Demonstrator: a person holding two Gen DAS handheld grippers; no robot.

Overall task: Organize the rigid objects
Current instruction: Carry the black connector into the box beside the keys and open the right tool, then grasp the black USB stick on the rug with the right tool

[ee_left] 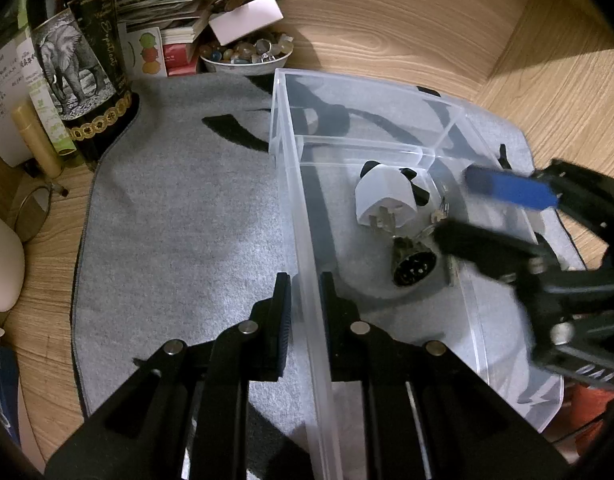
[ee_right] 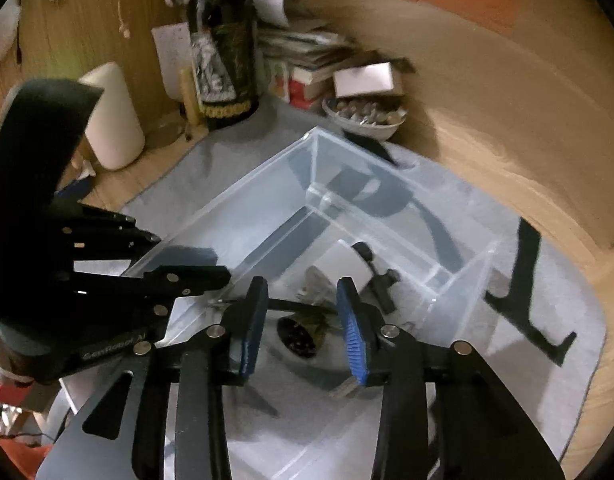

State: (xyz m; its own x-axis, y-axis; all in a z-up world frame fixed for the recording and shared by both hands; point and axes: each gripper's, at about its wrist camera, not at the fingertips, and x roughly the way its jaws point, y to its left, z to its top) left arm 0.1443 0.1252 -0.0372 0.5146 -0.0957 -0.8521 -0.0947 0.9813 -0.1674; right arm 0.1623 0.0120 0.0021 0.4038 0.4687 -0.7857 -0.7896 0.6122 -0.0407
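Note:
A clear plastic bin (ee_left: pixel 371 148) with an inner divider stands on a grey mat (ee_left: pixel 179 216). My left gripper (ee_left: pixel 305 300) is shut on the bin's near wall, one finger on each side. Inside the bin lie a white panda-shaped plug (ee_left: pixel 387 196), a black round connector (ee_left: pixel 413 266) and some keys (ee_left: pixel 439 216). My right gripper (ee_right: pixel 303 320) is open and empty, hovering above the bin over the connector (ee_right: pixel 299 336) and plug (ee_right: pixel 343 264). It also shows in the left wrist view (ee_left: pixel 483 216), with its blue pads (ee_left: pixel 507 188) apart.
A dark bottle with an elephant label (ee_left: pixel 75 68), a bowl of stones (ee_left: pixel 247 54), stacked books and papers (ee_left: pixel 167 12) and a white cylinder (ee_right: pixel 115 120) crowd the far left of the wooden desk (ee_left: pixel 427 20).

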